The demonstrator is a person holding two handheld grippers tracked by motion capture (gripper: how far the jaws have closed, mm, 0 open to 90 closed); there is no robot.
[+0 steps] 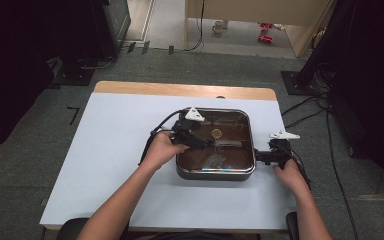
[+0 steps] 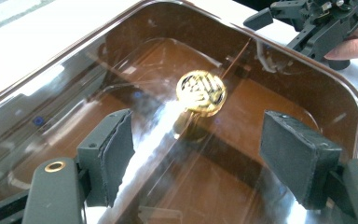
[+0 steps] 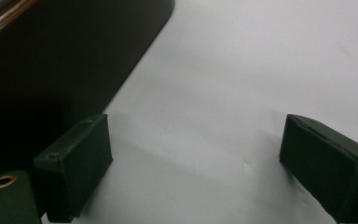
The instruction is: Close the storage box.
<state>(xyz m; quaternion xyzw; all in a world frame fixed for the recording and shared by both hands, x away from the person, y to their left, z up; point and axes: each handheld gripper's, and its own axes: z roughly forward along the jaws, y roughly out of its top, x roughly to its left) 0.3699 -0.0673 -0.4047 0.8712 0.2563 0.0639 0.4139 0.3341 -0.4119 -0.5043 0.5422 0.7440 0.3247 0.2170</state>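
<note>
A square dark pan (image 1: 215, 175) with a brown-tinted glass lid (image 2: 121, 70) stands right of centre on the pale table (image 1: 115, 150). A gold knob (image 2: 200, 92) sits at the lid's middle, also visible as the knob (image 1: 216, 133) from above. My left gripper (image 1: 206, 143) reaches over the lid from the pan's left side. In its own view the left gripper (image 2: 200, 163) is open, its jaws just short of the knob. My right gripper (image 1: 260, 156) rests on the table by the pan's right wall (image 3: 51, 60). The right gripper (image 3: 200, 172) is open with bare table between its jaws.
The other hand's gripper (image 2: 317, 23) shows beyond the lid's far corner. A wooden strip (image 1: 180, 90) edges the table's far side. Cables (image 1: 310, 107) lie on the grey floor at right, and dark stands (image 1: 80, 65) stand beyond the table.
</note>
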